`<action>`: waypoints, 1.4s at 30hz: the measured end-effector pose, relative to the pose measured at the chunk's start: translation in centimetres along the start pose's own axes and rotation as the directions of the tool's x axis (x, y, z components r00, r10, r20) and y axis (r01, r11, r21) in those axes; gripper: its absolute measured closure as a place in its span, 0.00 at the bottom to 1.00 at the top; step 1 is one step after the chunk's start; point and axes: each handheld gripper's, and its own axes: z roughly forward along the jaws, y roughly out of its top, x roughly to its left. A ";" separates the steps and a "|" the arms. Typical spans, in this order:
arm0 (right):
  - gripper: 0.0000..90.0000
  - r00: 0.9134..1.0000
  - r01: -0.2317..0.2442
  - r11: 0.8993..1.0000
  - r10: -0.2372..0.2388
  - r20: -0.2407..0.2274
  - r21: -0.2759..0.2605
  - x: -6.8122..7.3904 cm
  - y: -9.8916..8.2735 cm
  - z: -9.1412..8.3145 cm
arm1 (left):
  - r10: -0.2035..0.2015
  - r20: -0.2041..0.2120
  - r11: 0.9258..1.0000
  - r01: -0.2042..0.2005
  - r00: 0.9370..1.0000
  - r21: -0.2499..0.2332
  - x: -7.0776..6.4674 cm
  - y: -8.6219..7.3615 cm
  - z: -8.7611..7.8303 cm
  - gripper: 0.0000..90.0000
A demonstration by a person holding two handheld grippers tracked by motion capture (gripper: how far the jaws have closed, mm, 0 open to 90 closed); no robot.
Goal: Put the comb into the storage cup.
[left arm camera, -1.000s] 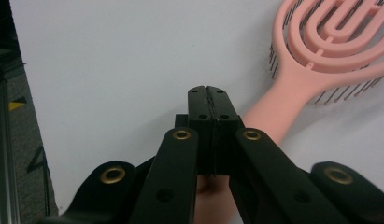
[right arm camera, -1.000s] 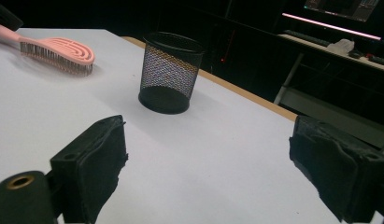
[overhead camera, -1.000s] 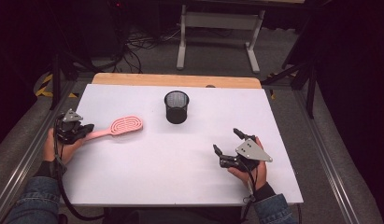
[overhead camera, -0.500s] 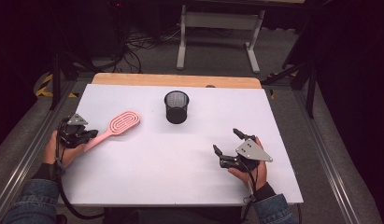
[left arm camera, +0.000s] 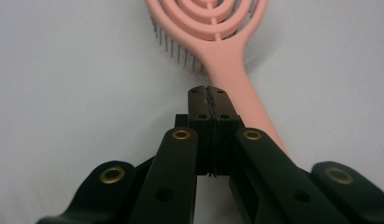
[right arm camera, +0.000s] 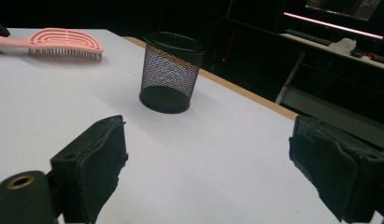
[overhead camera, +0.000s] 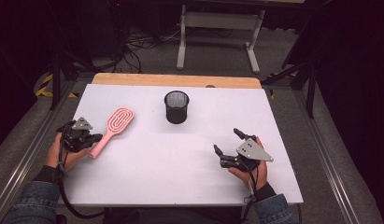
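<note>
- High view: white table [overhead camera: 180, 177] – biggest thing, mostly bare; no print on it.
- Pink hairbrush [overhead camera: 116, 125] lies flat at the table's left, head toward the far edge, handle end at the left gripper [overhead camera: 94, 137].
- Black mesh cup [overhead camera: 176, 107] upright at centre-far, well apart from the brush.
- Left gripper view: jaws pressed together with nothing between them, tips over the handle; contact can't be told.
- Step, as I judge it: getting hold of the brush – open the jaws first, straddle the handle mid-length, clamp square so it won't swivel.
- Right gripper [overhead camera: 227, 141] jaws wide apart, empty, resting near the right edge.
- No brand, label or readable writing anywhere.
</note>
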 end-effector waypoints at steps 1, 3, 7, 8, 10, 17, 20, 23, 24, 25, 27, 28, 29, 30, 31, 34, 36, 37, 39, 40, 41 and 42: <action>0.13 1.000 -0.002 1.000 0.002 0.002 0.002 0.0 0.0 0.0 | -0.003 0.005 1.000 0.003 1.000 0.002 -0.1 0.0 0.0 1.00; 0.13 1.000 -0.003 1.000 0.003 0.003 0.003 0.0 0.0 0.0 | 0.007 0.008 1.000 -0.007 1.000 0.003 -0.1 0.0 -0.1 1.00; 0.13 1.000 -0.003 1.000 0.003 0.001 0.005 0.0 0.0 0.0 | 0.019 0.010 1.000 -0.019 1.000 0.005 -0.5 0.2 0.0 1.00; 0.13 1.000 -0.003 1.000 0.003 0.001 0.006 0.0 0.0 0.0 | 0.018 0.009 1.000 -0.018 1.000 0.005 -0.6 0.2 0.0 1.00; 0.13 1.000 -0.004 1.000 0.004 0.002 0.005 0.0 0.0 0.0 | 0.028 0.011 1.000 -0.028 1.000 0.010 -0.7 0.3 0.1 1.00; 0.13 1.000 -0.001 1.000 0.001 0.003 0.009 0.0 0.0 0.0 | 0.027 0.001 1.000 -0.027 1.000 0.010 -1.0 0.4 0.0 0.99; 0.13 1.000 0.000 1.000 0.000 0.008 0.010 0.0 0.0 0.0 | 0.020 -0.003 1.000 -0.020 1.000 0.000 -0.9 0.4 -0.2 0.98; 0.14 1.000 0.000 1.000 -0.001 0.014 0.013 0.0 0.0 0.1 | 0.013 -0.014 1.000 -0.014 1.000 -0.013 -0.9 0.6 -0.5 0.97; 0.14 1.000 0.002 1.000 -0.002 0.015 0.013 0.0 0.0 0.1 | 0.010 -0.021 1.000 -0.010 1.000 -0.018 -0.8 0.6 -0.6 0.96; 0.14 1.000 0.003 1.000 -0.003 0.015 0.014 0.0 0.0 0.1 | 0.007 -0.025 1.000 -0.008 1.000 -0.023 -0.8 0.7 -0.7 0.95; 0.14 1.000 -0.001 1.000 0.001 0.018 0.013 -0.1 0.0 0.1 | 0.003 -0.033 1.000 -0.004 0.999 -0.026 -0.9 0.9 -0.9 0.92; 0.14 1.000 -0.001 1.000 0.001 0.019 0.013 -0.1 0.0 0.1 | -0.003 -0.037 0.999 0.002 0.999 -0.034 -0.9 0.9 -0.9 0.91; 0.14 1.000 0.000 1.000 0.000 0.020 0.014 -0.1 0.0 0.0 | -0.008 -0.040 0.999 0.007 0.999 -0.032 -1.0 1.1 -1.1 0.89; 0.14 1.000 0.000 1.000 0.000 0.022 0.014 -0.2 0.0 0.0 | -0.009 -0.038 0.999 0.008 0.999 -0.034 -1.0 1.2 -1.2 0.86; 0.14 1.000 -0.003 1.000 0.002 0.024 0.014 -0.2 0.0 0.0 | -0.012 -0.035 0.999 0.011 0.999 -0.034 -1.1 1.3 -1.2 0.85; 0.14 1.000 -0.002 1.000 0.002 0.029 0.012 -0.3 0.1 0.0 | -0.019 -0.045 0.999 0.018 0.999 -0.032 -1.2 1.6 -1.4 0.74; 0.14 0.999 -0.002 1.000 0.002 0.032 0.013 -0.3 0.1 -0.1 | -0.033 -0.058 0.999 0.031 0.998 -0.032 -1.3 1.8 -1.4 0.66; 0.14 0.999 -0.001 1.000 0.001 0.033 0.015 -0.3 0.1 -0.1 | -0.046 -0.063 0.999 0.044 0.997 -0.030 -1.3 1.8 -1.4 0.62; 0.14 0.999 0.004 1.000 -0.004 0.035 0.019 -0.3 0.1 -0.1 | -0.068 -0.077 0.997 0.066 0.995 -0.027 -1.3 2.0 -1.4 0.51; 0.14 0.999 0.005 1.000 -0.006 0.035 0.020 -0.3 0.1 -0.1 | -0.081 -0.080 0.996 0.079 0.994 -0.032 -1.4 2.0 -1.4 0.47; 0.14 0.999 0.007 1.000 -0.007 0.036 0.020 -0.3 0.1 -0.1 | -0.086 -0.081 0.996 0.084 0.993 -0.033 -1.3 2.0 -1.4 0.42; 0.14 0.999 0.008 1.000 -0.008 0.036 0.019 -0.3 0.1 -0.1 | -0.094 -0.089 0.995 0.091 0.992 -0.035 -1.3 2.0 -1.4 0.37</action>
